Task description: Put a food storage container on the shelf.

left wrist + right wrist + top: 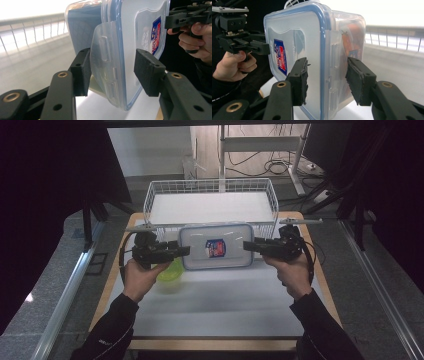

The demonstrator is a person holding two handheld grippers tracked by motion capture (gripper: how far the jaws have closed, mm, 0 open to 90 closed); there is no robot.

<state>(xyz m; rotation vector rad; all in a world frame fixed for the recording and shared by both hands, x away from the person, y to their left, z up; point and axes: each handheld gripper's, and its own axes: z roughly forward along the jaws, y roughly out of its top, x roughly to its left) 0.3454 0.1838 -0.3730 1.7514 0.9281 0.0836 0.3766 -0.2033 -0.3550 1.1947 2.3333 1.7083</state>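
The left gripper (186, 251) and right gripper (246, 245) each clamp one end of a lidded plastic food container (217, 247). It hangs above the white table (215, 305), just before a wire basket (210, 187); a green bowl (171, 271) sits below.

High view looks down on the desk (215, 310) from six o'clock; both tongs views face inward, close up, sharing the lidded container (216, 246).

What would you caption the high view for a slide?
Two hand-held grippers, left and right, grip a lidded clear box at its ends before a wire basket.
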